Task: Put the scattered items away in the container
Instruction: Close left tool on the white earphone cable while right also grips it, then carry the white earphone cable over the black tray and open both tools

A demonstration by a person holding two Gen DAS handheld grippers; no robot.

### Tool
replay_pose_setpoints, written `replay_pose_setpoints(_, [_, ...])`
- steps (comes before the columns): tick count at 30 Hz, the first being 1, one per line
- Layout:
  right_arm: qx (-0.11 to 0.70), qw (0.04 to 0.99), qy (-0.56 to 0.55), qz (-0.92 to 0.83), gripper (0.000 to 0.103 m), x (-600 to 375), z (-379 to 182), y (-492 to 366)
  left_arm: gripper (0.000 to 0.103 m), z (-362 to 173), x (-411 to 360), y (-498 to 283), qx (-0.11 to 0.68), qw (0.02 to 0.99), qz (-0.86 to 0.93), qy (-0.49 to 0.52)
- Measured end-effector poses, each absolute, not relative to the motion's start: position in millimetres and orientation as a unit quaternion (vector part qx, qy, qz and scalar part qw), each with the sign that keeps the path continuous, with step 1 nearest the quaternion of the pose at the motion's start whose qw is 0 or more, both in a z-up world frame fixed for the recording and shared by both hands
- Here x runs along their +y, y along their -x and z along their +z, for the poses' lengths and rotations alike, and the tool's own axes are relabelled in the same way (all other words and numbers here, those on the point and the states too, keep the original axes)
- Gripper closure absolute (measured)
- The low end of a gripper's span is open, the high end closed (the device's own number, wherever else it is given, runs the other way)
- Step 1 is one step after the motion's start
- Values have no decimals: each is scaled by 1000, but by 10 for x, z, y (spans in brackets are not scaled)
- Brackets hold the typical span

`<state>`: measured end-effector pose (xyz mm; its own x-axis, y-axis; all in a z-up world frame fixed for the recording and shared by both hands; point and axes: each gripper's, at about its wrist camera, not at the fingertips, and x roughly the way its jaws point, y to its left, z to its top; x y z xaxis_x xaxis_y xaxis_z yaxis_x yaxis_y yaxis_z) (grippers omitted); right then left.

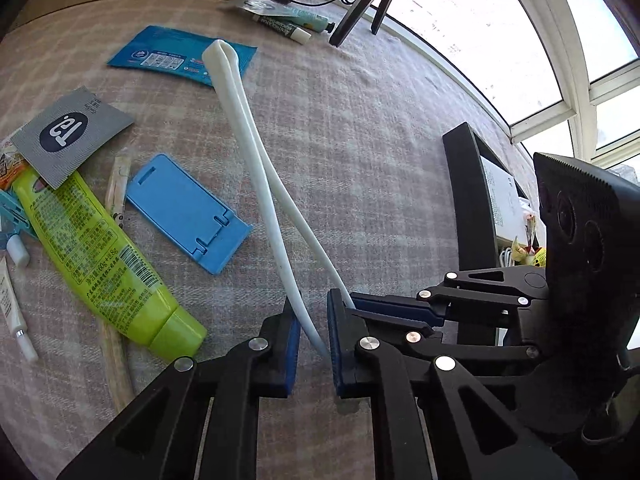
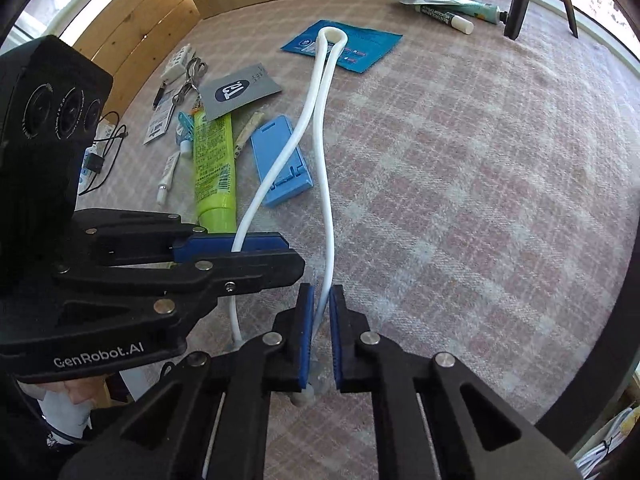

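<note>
White folded cable [image 1: 256,168] runs from upper centre to bottom centre in your left wrist view; left gripper [image 1: 314,344] is nearly closed on one strand, and the black container [image 1: 468,216] sits at right. Right wrist view: right gripper [image 2: 320,332] pinches the other strand at bottom centre. Risk: the loop could drag the blue phone stand [image 2: 280,160] or slip out.

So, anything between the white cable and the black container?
Nothing visible. Left gripper and right gripper are shut on the white cable; only bare tablecloth lies between it and the container. Its loop rests on the blue packet.
</note>
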<state>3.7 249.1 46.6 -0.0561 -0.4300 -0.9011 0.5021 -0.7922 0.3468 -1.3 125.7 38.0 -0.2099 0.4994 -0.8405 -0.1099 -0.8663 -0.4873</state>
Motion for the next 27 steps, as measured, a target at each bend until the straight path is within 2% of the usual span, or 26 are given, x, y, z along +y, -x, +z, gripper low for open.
replay_pose_setpoints(5, [1, 306, -588, -749, 95, 2776, 730, -70, 91, 661, 1456, 5, -145, 227, 771, 576])
replay_pose_setpoints(16, [-59, 201, -548, -810, 95, 3859, 1203, -243, 91, 1121, 2628, 75, -63, 333, 766, 546])
replay_pose_setpoints(27, [-113, 93, -514, -845, 97, 4979, 1486, -706, 93, 1266, 3861, -140, 29, 425, 733, 530])
